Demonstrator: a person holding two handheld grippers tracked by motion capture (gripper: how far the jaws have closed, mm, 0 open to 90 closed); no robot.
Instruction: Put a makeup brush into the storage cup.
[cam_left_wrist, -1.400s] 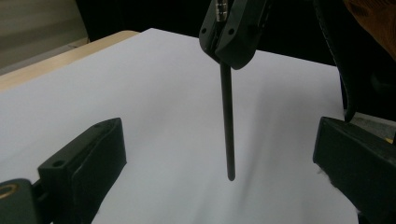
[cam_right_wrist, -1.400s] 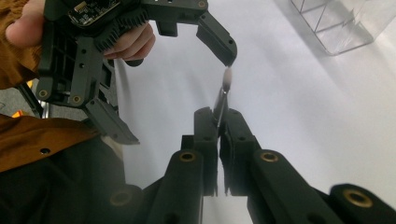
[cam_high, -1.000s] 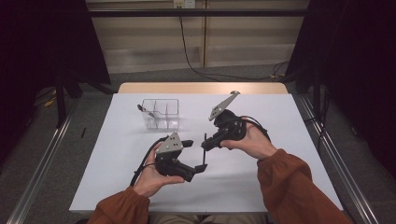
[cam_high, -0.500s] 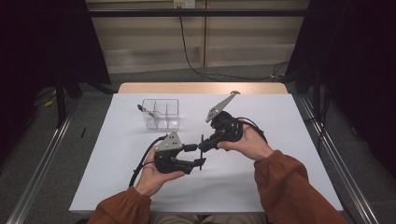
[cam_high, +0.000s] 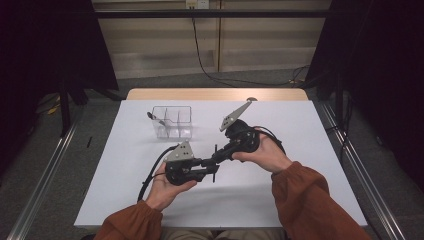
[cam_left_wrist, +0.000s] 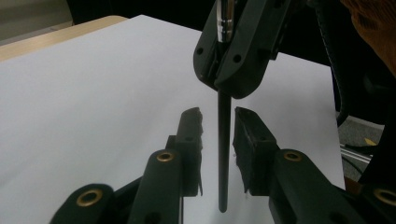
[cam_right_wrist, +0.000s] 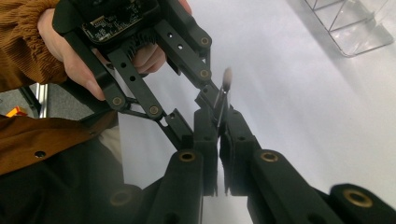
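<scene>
While our right gripper (cam_high: 216, 156) pinched what looked like a brush (cam_left_wrist: 223, 154), our left gripper's (cam_left_wrist: 218, 135) fingers stood apart around its handle, mid-frame.

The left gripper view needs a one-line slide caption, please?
Right gripper lowers a thin black-handled brush between the open black jaws of the left gripper above the white table.

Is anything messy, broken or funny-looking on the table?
Nothing looks spilled or broken. The clear plastic divided box stands upright on the white table. The one unusual sight: a thin black brush stands upright above the table, pinched by the right gripper, its handle between the open left gripper jaws.
</scene>
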